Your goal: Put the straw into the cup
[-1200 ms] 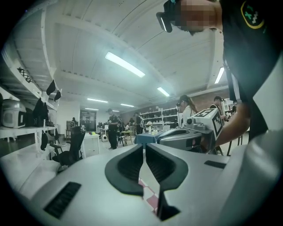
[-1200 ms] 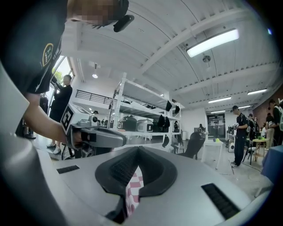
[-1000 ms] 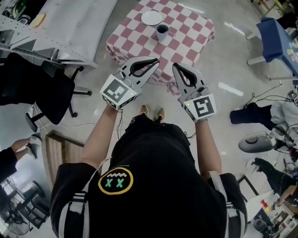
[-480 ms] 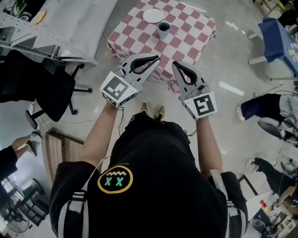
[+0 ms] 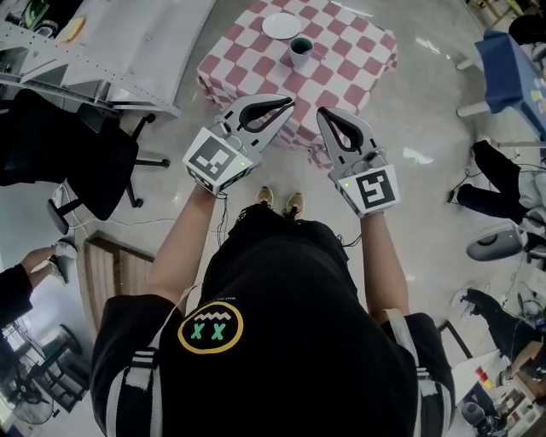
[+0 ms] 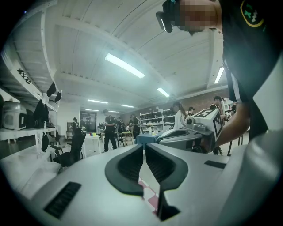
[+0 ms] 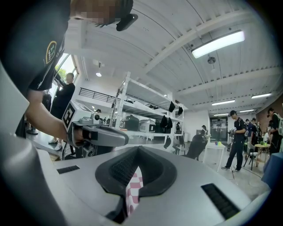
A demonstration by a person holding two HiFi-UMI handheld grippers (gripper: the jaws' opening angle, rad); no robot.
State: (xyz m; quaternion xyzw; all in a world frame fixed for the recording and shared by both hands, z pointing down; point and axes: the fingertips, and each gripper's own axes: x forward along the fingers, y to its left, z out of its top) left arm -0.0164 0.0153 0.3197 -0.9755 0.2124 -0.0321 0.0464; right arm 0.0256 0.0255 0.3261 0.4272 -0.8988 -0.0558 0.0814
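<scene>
A dark cup point(image 5: 300, 49) stands on a table with a red-and-white checkered cloth point(image 5: 345, 64), far ahead of me at the top of the head view. A white plate point(image 5: 281, 26) lies just beyond it. No straw shows in any view. I stand well short of the table and hold both grippers at chest height, pointed toward it. My left gripper point(image 5: 289, 101) is shut with its tips together and nothing between them. My right gripper point(image 5: 322, 112) is shut and empty too. In the gripper views the left gripper point(image 6: 144, 148) and the right gripper point(image 7: 138, 149) point level across the room.
A black office chair point(image 5: 81, 162) and a grey worktable point(image 5: 128, 51) stand to the left. A blue table point(image 5: 512, 64) and a person's legs point(image 5: 499, 183) are at the right. A shelf rack point(image 7: 137, 119) and several people point(image 6: 108, 132) stand in the background.
The table sits a little higher in the head view than before. A person at the right edge has walked on. Both grippers stay shut in about the same place.
</scene>
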